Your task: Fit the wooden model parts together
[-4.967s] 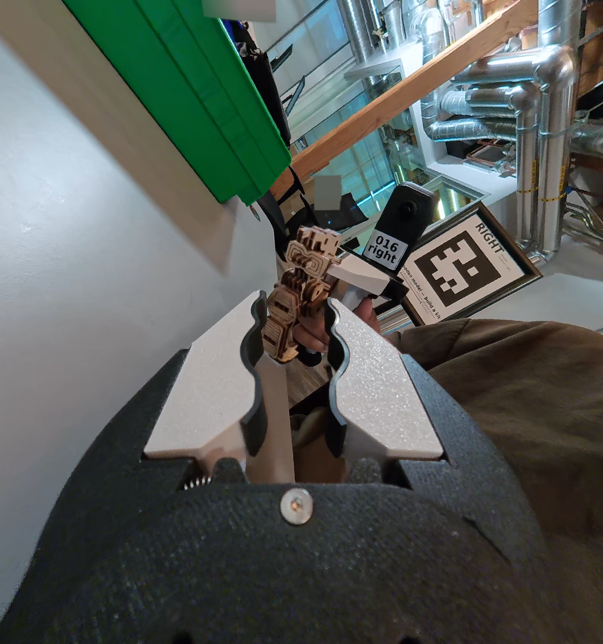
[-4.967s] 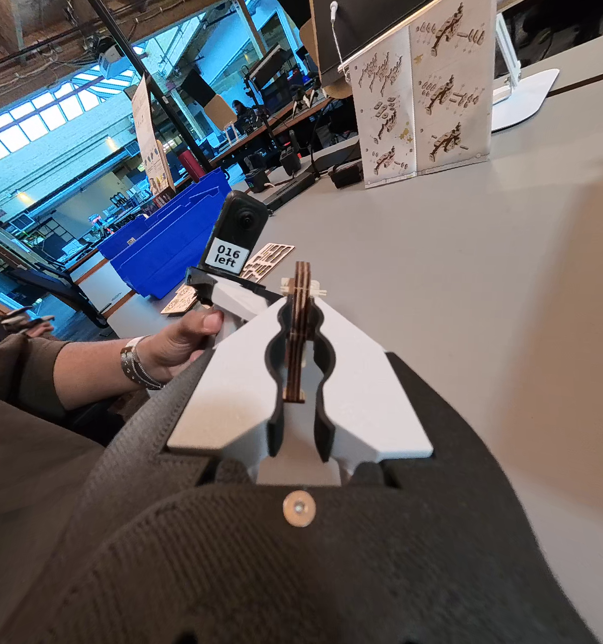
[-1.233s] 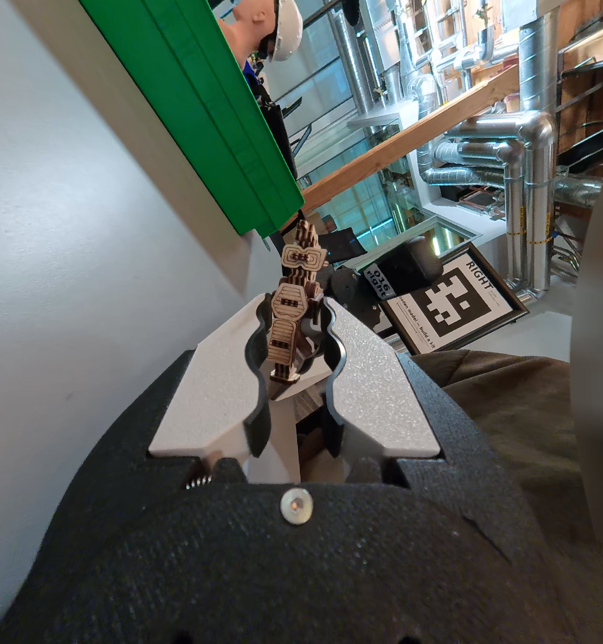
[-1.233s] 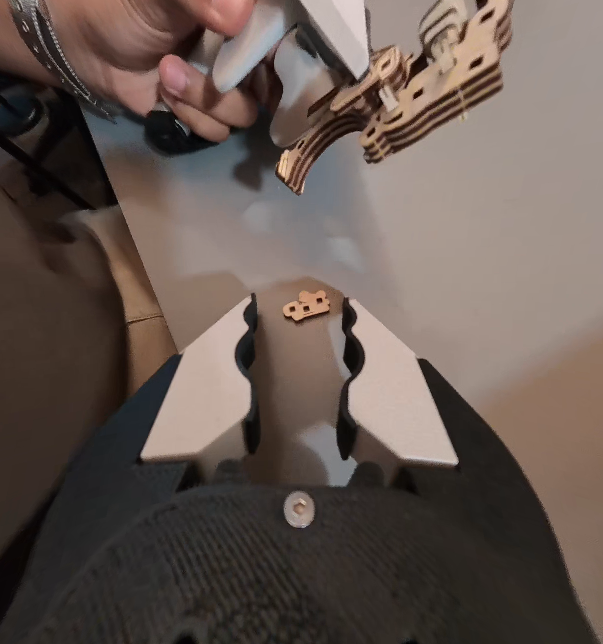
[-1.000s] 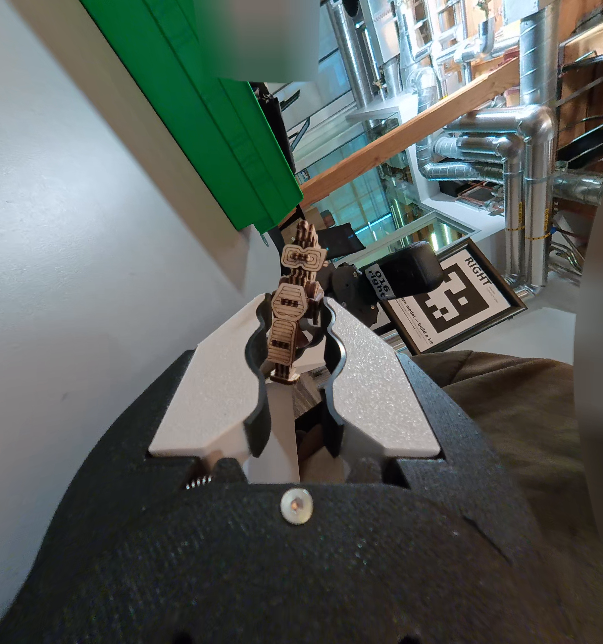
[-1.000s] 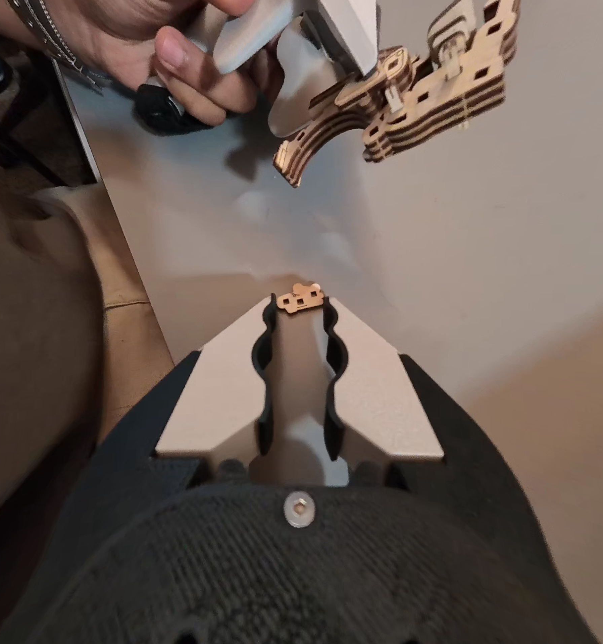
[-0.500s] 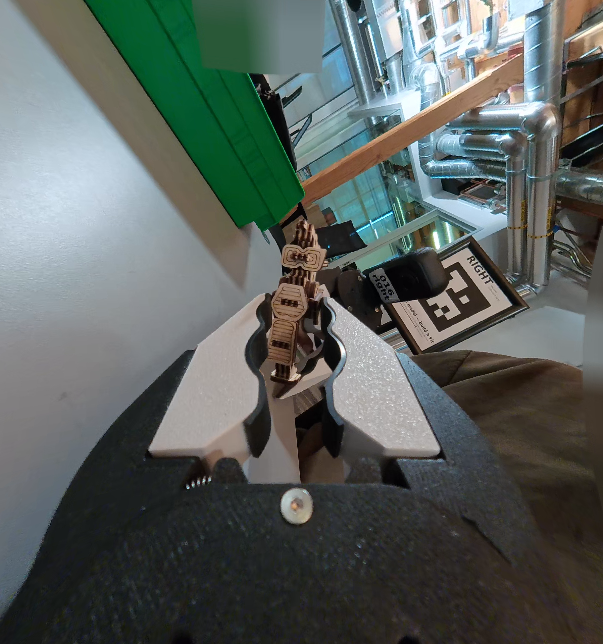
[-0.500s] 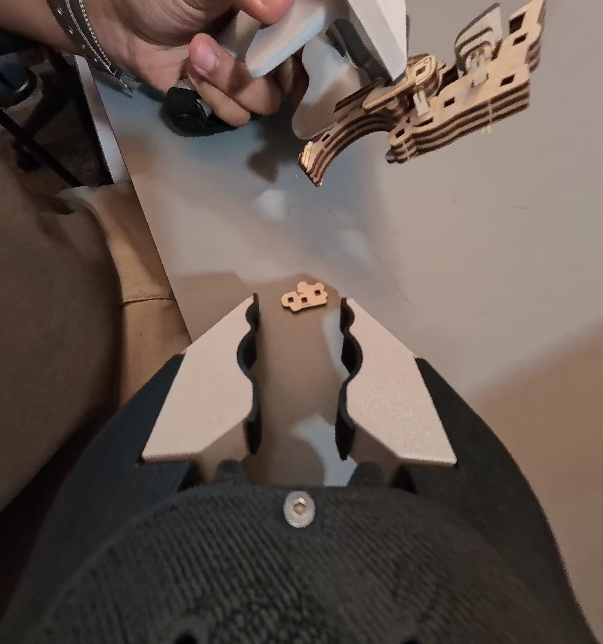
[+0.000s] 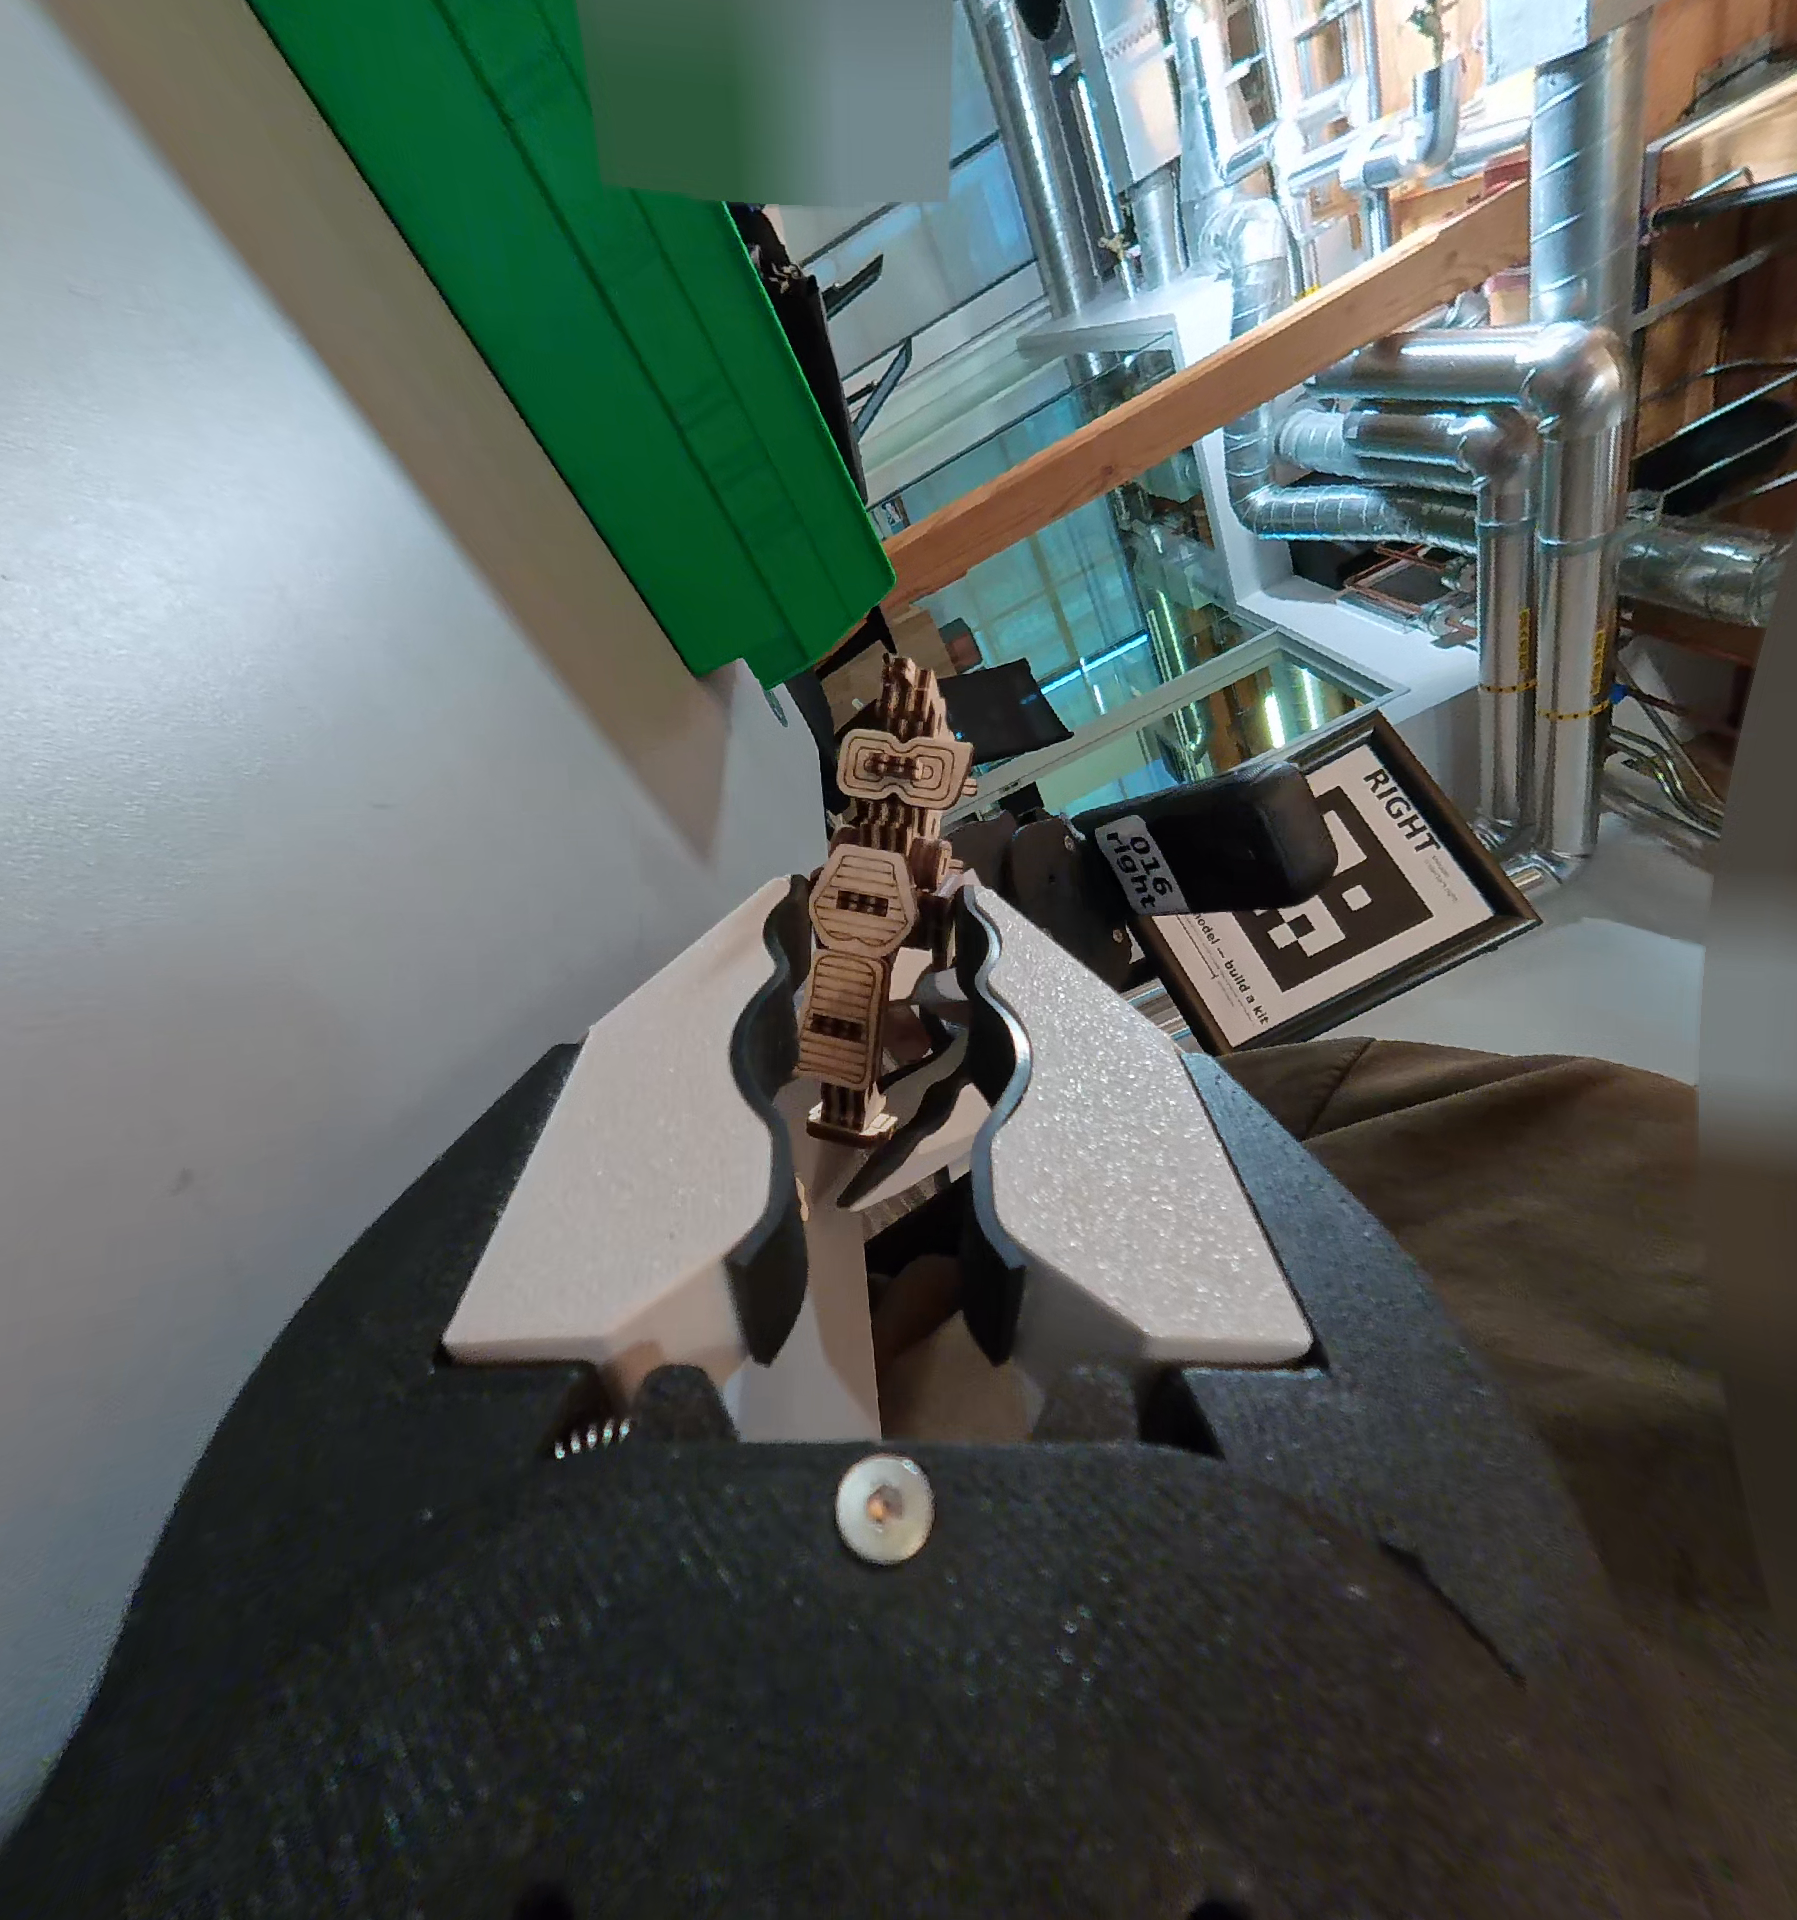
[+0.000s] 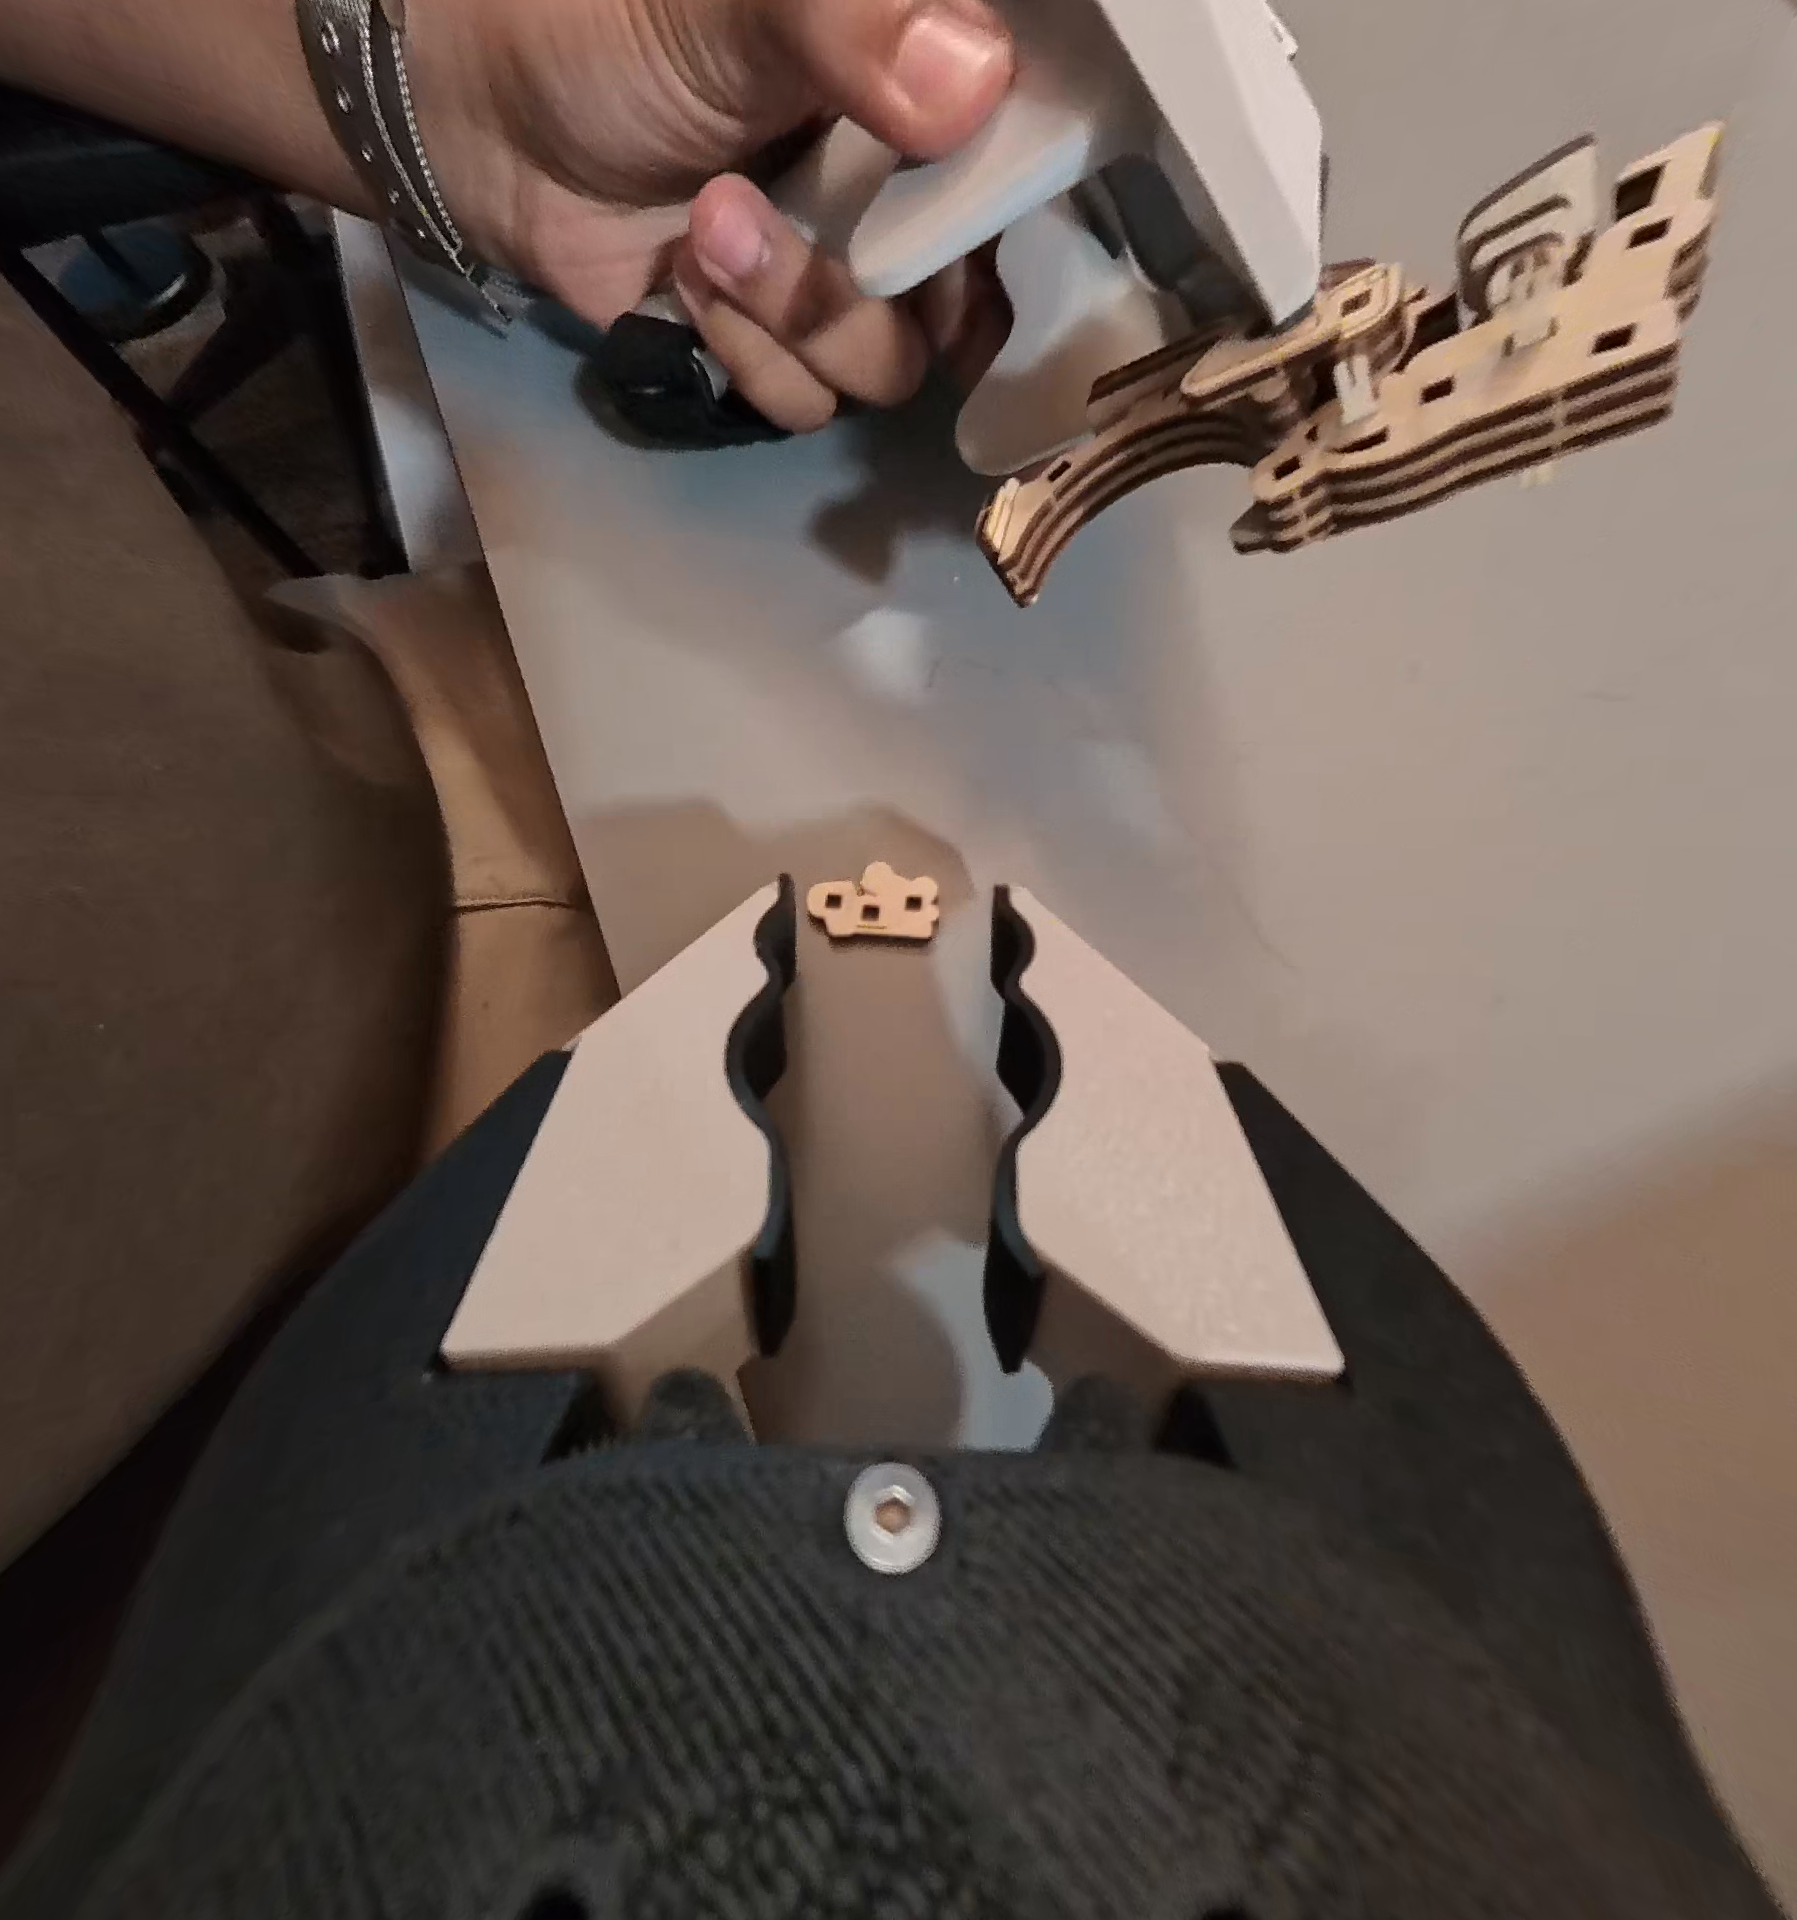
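While my right gripper [image 10: 886,914] hangs spread over the table [image 10: 1393,831], a small flat part [image 10: 873,906] lies just past its fingertips, between them — free on both sides. The table edge runs close by on the left of my tool. Up ahead and to the right, my left gripper [image 9: 878,925] pinches the model [image 9: 873,935] in clear air above the table.
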A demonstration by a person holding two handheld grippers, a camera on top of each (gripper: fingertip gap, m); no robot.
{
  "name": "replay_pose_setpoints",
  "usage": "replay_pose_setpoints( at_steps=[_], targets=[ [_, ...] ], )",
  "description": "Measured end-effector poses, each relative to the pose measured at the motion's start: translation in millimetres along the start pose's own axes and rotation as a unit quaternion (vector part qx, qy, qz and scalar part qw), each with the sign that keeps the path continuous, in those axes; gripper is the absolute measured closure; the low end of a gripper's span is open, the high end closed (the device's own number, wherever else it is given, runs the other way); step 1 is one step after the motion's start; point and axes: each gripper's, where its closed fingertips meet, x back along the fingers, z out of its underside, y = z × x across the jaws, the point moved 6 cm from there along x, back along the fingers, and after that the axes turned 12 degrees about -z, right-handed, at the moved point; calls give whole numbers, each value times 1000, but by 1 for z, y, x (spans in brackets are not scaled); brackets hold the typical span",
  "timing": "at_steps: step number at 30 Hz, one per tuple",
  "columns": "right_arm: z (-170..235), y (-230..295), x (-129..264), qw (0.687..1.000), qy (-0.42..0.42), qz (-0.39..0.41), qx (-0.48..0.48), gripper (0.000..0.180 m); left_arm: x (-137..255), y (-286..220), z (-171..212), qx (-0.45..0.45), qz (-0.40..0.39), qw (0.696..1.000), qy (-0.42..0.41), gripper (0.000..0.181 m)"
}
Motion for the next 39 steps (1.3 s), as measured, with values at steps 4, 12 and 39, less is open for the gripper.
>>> replay_pose_setpoints(
  at_steps=[4,12,39],
  targets=[
    [4,-1,-6,1000,27,5,-1,135,0,0,-1,3,1,1000,-1,157],
    [0,6,-13,999,41,12,17,149,1,1,-1,4,1,1000,-3,158],
    [-20,1,8,997,-24,68,28,154,-1,2,0,0,-15,1000,0,158]
  ],
)
